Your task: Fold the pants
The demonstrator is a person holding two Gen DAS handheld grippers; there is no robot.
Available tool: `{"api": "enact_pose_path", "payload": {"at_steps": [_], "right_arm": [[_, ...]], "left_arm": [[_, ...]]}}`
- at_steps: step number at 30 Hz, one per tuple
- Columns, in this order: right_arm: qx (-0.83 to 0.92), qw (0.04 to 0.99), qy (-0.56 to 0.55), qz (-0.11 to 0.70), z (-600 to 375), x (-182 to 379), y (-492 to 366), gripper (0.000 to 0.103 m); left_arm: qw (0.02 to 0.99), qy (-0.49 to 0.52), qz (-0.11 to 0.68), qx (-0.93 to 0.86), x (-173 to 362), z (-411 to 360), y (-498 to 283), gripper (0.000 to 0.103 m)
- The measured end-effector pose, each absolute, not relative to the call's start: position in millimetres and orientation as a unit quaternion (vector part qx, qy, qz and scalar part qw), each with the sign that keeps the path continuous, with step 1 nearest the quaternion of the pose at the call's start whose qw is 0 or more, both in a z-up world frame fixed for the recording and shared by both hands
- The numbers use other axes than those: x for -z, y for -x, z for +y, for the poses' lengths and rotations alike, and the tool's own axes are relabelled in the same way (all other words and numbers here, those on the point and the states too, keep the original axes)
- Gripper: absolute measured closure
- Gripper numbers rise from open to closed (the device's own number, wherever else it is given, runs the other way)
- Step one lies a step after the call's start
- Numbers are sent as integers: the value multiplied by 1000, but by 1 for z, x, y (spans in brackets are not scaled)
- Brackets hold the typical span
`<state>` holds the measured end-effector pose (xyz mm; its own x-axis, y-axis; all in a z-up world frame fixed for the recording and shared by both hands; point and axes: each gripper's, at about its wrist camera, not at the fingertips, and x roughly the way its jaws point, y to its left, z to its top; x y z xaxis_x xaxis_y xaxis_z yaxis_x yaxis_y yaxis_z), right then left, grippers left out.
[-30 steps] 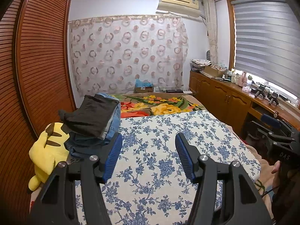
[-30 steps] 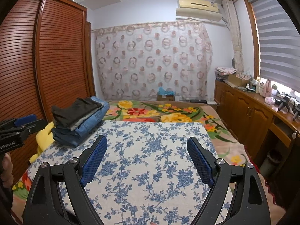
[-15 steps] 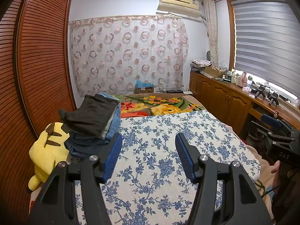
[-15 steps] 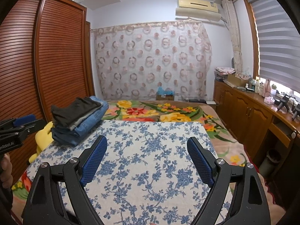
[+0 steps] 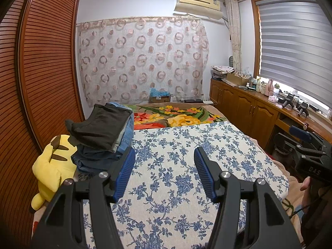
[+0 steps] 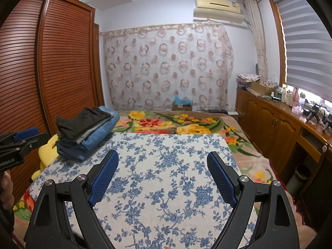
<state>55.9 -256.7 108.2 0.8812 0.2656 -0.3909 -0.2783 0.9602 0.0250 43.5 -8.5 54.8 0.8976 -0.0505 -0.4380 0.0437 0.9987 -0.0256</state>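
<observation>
Pants [image 5: 103,132] are seen stacked in a folded pile at the far left corner of the blue-flowered cloth [image 5: 186,166], a dark pair lying on top of grey and denim ones; in the right wrist view the same pile [image 6: 87,132] is found at the left edge of the cloth. A louvred wooden wardrobe [image 5: 41,72] is seen at the far left, and a yellow plush toy [image 5: 54,166] is wedged just beside the pile, between it and the wardrobe. The left gripper [image 5: 164,164] is held above the near part of the cloth with its blue pads moderately apart and nothing between them. Beyond the cloth a bright floral blanket [image 5: 178,116] is spread, and a circle-patterned curtain [image 5: 143,60] is hung on the back wall under an air conditioner [image 5: 197,2]. The right gripper [image 6: 162,168] is held over the cloth with its jaws spread wide and empty; it is also glimpsed at the right edge of the left wrist view [image 5: 305,145]. Wooden cabinets [image 6: 276,124] are lined along the right wall beneath a window blind [image 6: 307,51].
</observation>
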Motion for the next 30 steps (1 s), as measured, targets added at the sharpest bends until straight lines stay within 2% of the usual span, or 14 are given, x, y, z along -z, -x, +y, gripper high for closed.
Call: {"api": "enact_pose_path", "payload": {"at_steps": [30], "right_arm": [[-140, 970, 16, 199, -257, -108, -56, 14]], "left_arm": [[974, 7, 224, 24, -54, -7, -43, 44]]}}
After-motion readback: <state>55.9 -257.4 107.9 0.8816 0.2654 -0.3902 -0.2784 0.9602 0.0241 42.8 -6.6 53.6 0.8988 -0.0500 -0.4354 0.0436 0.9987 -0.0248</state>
